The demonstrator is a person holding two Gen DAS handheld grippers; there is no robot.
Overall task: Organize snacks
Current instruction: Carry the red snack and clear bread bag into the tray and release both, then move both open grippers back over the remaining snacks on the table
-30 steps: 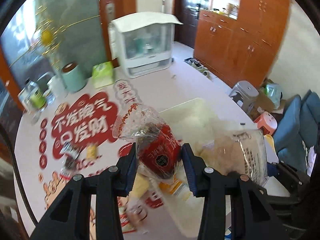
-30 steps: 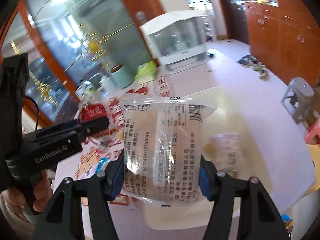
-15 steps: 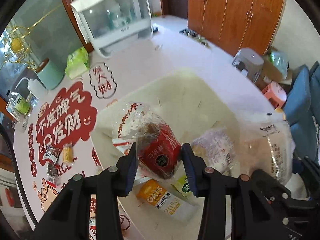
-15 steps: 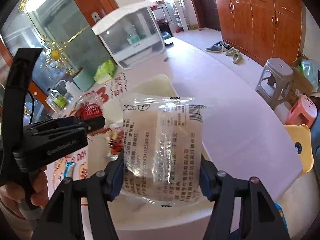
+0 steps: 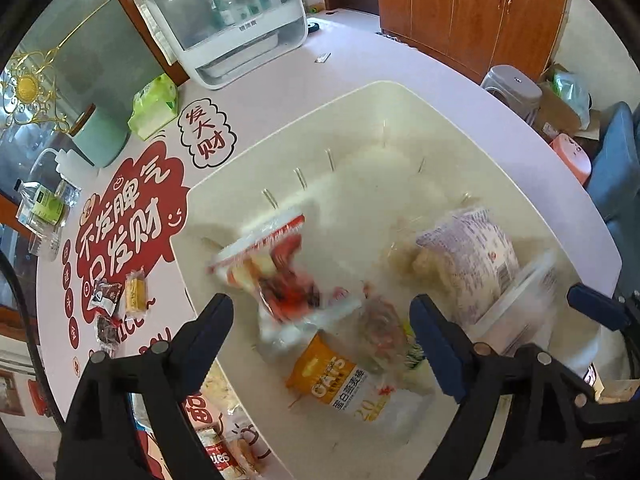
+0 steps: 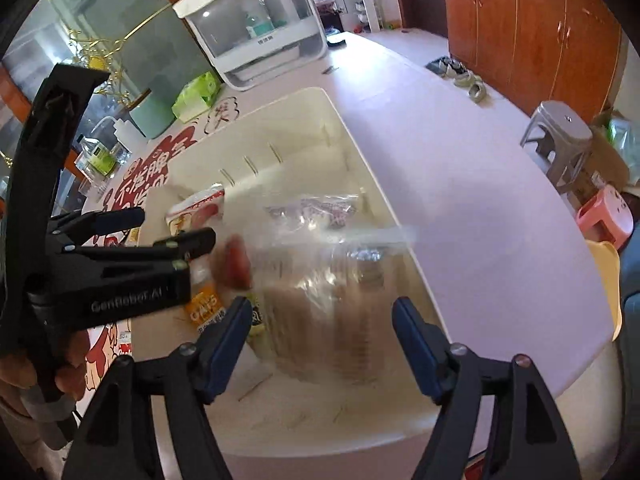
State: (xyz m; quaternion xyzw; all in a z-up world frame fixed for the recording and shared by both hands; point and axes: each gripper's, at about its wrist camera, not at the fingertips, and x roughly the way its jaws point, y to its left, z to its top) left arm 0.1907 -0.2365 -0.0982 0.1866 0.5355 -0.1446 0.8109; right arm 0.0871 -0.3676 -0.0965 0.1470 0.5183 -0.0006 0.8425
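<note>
A cream plastic bin (image 5: 280, 148) (image 6: 360, 152) stands on the pink table and holds several snack packets. My left gripper (image 5: 320, 312) (image 6: 172, 226) hangs over it, its jaws opening wide. The red snack packet (image 5: 276, 276) (image 6: 196, 208) is a blur, loose below the fingers and touching neither pad. My right gripper (image 6: 320, 316) is over the bin's near right part, jaws opening too. The clear pale packet (image 6: 328, 288) (image 5: 524, 300) is blurred between its pads and free of them. An orange oats packet (image 5: 336, 376) and a bread bag (image 5: 472, 256) lie in the bin.
Small wrapped snacks (image 5: 116, 300) lie on the red sticker left of the bin. Behind stand a white cabinet (image 5: 224, 20), a green tissue pack (image 5: 154, 106), a mint cup (image 5: 100, 140) and bottles (image 5: 44, 208). Stools (image 6: 560, 136) stand past the table's right edge.
Both grippers sank toward the bin and went from shut to open. The red packet left the left gripper and the clear packet left the right; both now blur inside the bin.
</note>
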